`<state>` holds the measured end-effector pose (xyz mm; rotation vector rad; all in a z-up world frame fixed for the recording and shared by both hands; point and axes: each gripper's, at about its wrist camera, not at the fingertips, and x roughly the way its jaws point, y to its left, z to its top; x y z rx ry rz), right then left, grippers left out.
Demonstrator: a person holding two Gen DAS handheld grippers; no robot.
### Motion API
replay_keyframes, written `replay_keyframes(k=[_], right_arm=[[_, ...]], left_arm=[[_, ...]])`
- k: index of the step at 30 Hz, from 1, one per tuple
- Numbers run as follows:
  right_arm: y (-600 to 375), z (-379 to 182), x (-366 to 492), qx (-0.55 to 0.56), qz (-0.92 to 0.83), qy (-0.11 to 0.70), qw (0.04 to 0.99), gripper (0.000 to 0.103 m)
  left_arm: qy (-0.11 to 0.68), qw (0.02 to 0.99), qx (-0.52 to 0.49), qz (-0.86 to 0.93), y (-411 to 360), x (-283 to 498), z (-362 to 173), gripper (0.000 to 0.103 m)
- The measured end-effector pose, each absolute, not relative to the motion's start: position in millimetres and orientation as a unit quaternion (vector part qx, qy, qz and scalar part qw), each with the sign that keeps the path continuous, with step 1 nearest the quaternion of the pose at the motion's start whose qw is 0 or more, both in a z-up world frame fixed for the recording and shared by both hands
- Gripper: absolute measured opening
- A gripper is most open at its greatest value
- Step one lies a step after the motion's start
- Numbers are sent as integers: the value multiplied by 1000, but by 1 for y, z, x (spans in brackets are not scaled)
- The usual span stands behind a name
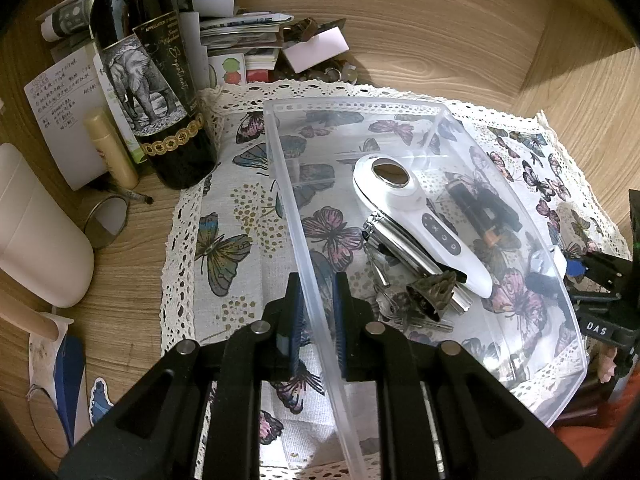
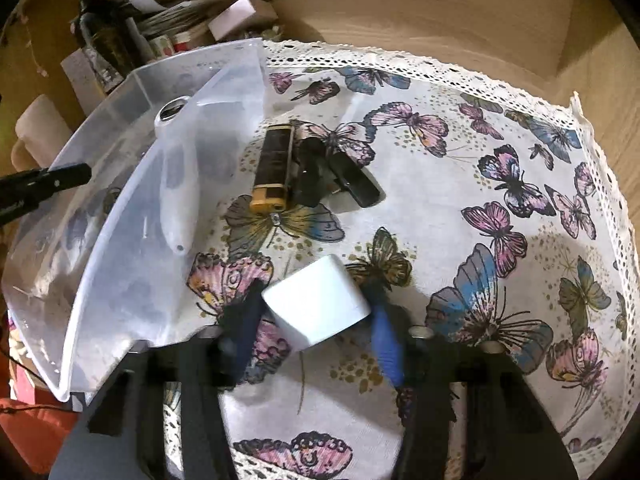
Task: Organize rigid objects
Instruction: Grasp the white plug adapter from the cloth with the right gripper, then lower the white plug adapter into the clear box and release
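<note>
Surface: wooden table (image 1: 420, 32) with butterfly cloth (image 2: 460, 208) edged in lace
Left gripper (image 1: 316, 304): fully closed on near wall of clear plastic bin (image 1: 288, 184)
Bin contents: white handheld device (image 1: 416, 216), keys (image 1: 400, 312), ahead and right of left gripper
Right gripper (image 2: 316, 312): partly open, white cube (image 2: 316, 304) between its blue pads; firm grip cannot be told
Lighter (image 2: 272, 172): on cloth ahead of right gripper, outside bin
Wine bottle (image 1: 152, 80): far left of left gripper
</note>
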<state>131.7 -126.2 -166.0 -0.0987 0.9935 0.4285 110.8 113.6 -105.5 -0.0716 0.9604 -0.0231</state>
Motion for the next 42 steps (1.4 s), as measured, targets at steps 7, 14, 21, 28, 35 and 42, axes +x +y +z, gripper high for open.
replay_keyframes(k=[7,14,21,28,35,42], right_arm=[[-129,-142,131,-44,199,441,874,43],[-119,-105,135,-51,211,391,895,43],[-100,-76,137,-57,238,349,904,43],[-71,-58,140,-73,277,323,902,43],[-39,-63,149,-101,316,337,881,43],[-6,-80,163,-130,346,369,853,43]], left_arm=[[461,886,-36,-11,114,110,-106,13],[461,886,-36,-12,114,110,-106,13],[461,886,-36,-12,114,110,-106,13],[461,886,-37,-12,114,110,-106,13],[461,886,-37,-12,114,110,-106,13],[462,886,-37,-12,113,109,-106,13]])
